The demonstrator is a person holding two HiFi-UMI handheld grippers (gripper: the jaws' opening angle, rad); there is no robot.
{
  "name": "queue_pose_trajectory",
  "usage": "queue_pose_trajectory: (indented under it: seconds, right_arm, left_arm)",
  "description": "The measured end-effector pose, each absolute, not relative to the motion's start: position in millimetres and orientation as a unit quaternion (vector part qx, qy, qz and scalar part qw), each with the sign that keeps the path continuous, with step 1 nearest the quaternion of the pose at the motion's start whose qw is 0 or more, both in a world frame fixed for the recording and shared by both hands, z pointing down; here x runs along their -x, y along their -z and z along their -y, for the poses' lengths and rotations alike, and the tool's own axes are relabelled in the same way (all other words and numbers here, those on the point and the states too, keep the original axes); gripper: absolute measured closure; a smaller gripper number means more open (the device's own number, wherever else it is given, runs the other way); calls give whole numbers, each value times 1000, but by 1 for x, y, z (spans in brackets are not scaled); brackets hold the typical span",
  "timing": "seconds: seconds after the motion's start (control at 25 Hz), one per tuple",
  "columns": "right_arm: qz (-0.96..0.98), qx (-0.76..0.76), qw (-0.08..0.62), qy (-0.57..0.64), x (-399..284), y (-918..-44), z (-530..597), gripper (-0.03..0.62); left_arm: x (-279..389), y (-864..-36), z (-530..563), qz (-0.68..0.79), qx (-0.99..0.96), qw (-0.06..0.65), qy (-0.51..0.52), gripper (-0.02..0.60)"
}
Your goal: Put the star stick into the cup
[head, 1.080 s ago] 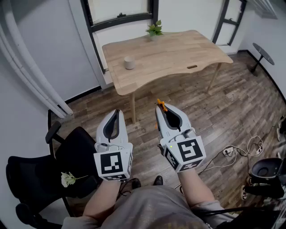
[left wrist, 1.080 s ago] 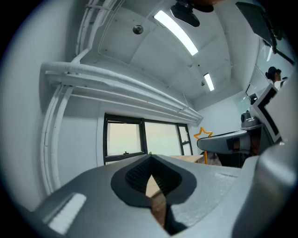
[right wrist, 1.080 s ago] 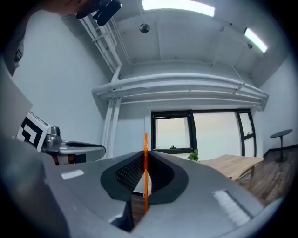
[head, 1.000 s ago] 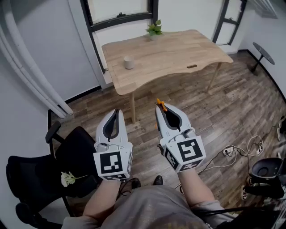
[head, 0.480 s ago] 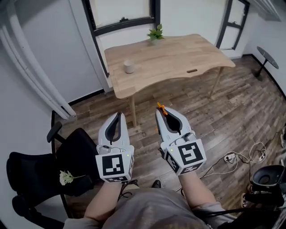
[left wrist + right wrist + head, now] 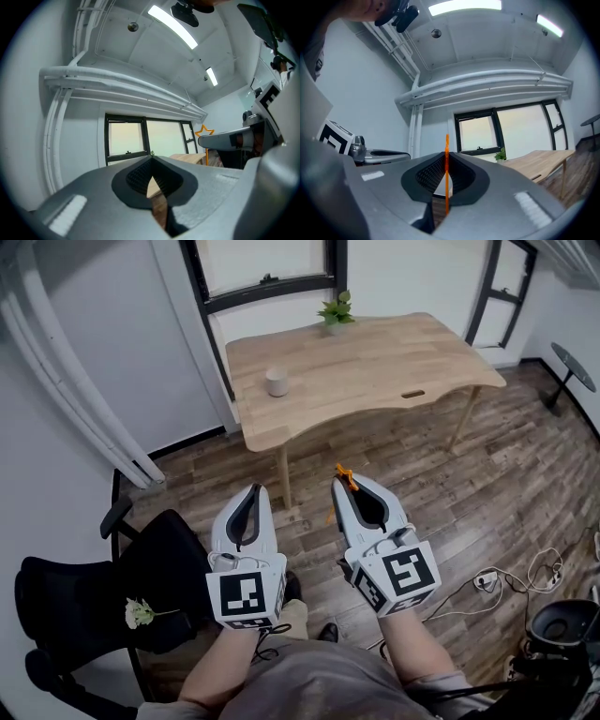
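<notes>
A small pale cup [image 6: 276, 382] stands near the left end of a wooden table [image 6: 394, 357], well ahead of both grippers. My right gripper [image 6: 343, 483] is shut on the orange star stick [image 6: 344, 474], whose star end pokes out past the jaw tips. In the right gripper view the stick [image 6: 446, 180] runs upright between the closed pads. My left gripper [image 6: 254, 489] hangs beside it at the same height, shut with nothing in it. The left gripper view shows the star [image 6: 204, 131] on the right gripper [image 6: 229, 140].
A potted plant [image 6: 335, 311] sits at the table's far edge by the window. A black office chair [image 6: 84, 606] with a white flower [image 6: 141, 613] on it stands at my left. Cables [image 6: 525, 573] lie on the wooden floor at the right.
The table and cup have slid lower and nearer in the head view. Both grippers keep the same pose and stay shut, the right one on the stick.
</notes>
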State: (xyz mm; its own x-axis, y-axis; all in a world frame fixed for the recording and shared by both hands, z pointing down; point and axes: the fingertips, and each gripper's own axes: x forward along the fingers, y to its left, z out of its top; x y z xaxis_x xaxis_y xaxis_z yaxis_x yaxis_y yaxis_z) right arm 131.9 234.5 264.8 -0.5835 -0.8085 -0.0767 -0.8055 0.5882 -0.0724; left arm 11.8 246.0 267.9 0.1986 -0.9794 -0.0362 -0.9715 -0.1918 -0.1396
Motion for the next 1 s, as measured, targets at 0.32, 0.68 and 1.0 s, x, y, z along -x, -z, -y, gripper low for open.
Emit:
queue_pose_trajectory:
  seconds: [0.32,0.68,1.0]
  right_arm:
    - [-889,455,42,23,-110,-276,-155,549]
    - [-885,464,40,14,-68,-270,-53,549]
    - [-880,474,37,-11,-46,-252,4,549]
  left_arm:
    - [10,-280,-164,-630,774,56,30,581]
    - [50,-273,-61,-625,777,68,23,581]
    - [79,-262,-3,-620,781,69,8,581]
